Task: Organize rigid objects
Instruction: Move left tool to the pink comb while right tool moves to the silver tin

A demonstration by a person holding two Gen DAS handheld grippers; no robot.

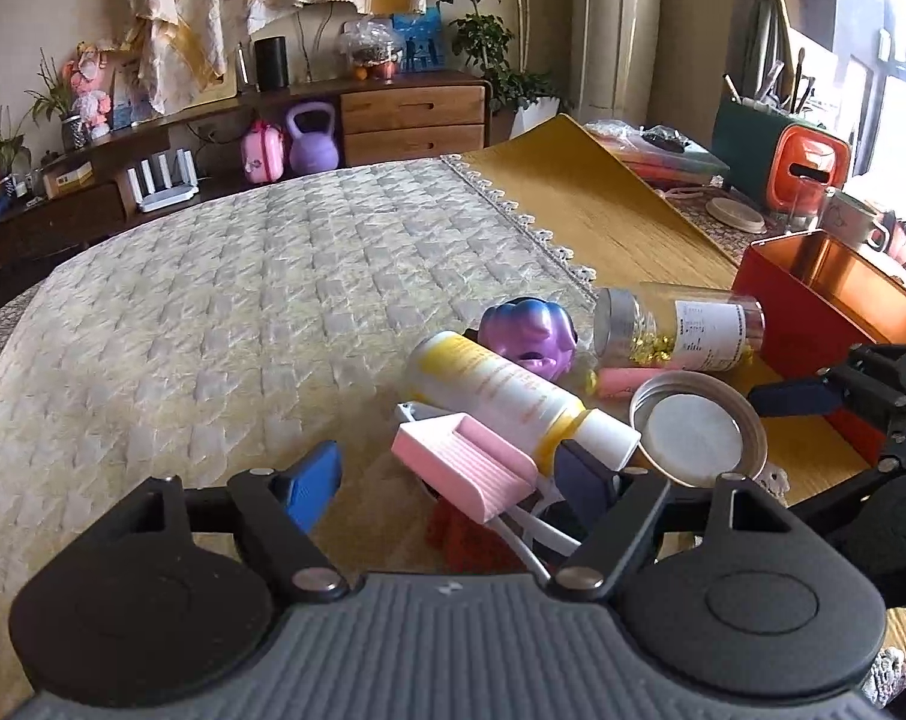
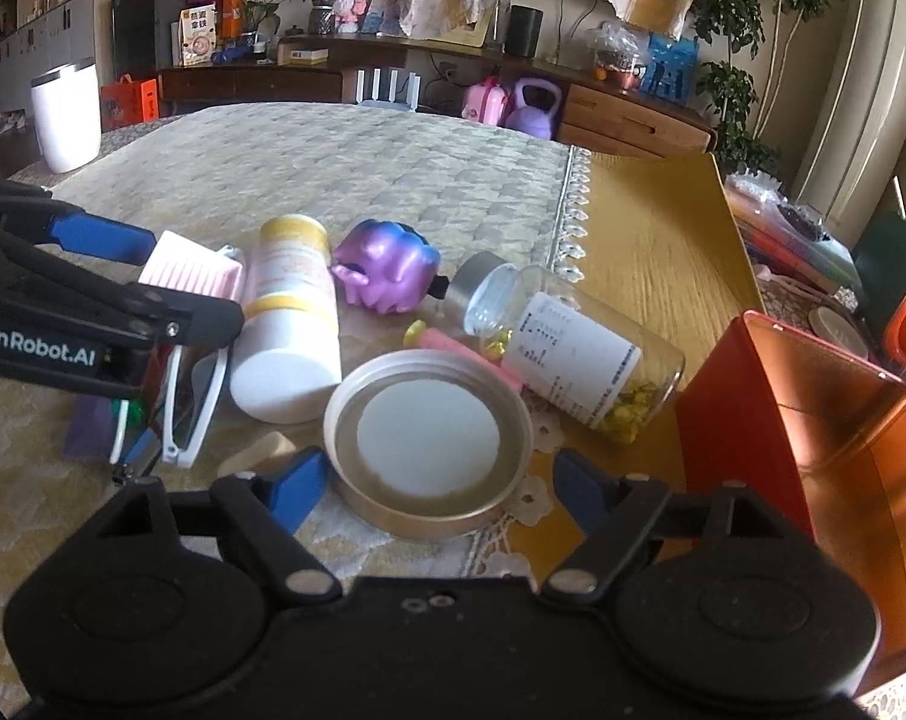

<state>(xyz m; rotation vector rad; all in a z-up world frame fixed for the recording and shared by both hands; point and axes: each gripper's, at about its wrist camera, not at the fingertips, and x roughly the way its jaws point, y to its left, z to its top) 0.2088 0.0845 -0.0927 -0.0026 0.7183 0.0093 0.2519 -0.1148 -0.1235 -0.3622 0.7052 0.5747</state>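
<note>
Right gripper [image 2: 438,489] spread wide, blue fingertips [image 2: 294,489] flanking the near rim of a round metal lid [image 2: 429,444]: shallow, lying liner-up, white disc inside. Not pinching it.

Left gripper [image 1: 447,480] also spread, nothing between the pads; pink ribbed plastic scoop [image 1: 465,456] sitting just ahead of it, partly over white-framed sunglasses [image 2: 192,402].

Past the lid: white plastic bottle [image 2: 288,324] with yellow bands, lying flat, long axis running near-to-far, white cap end toward the right wrist camera. Beside it to the right, pink bar [image 2: 471,354], partly tucked under a clear glass jar [image 2: 567,348]. Jar on its side, silver cap pointing far-left, base toward the red tin [image 2: 753,402], yellow bits inside, white label up.

Further back: glossy purple-blue toy [image 2: 387,270], lumpy shape, between bottle and jar cap.

All on quilted cream tablecloth [image 2: 333,150] with lace edge, next to yellow wood-grain mat [image 2: 651,240].
</note>
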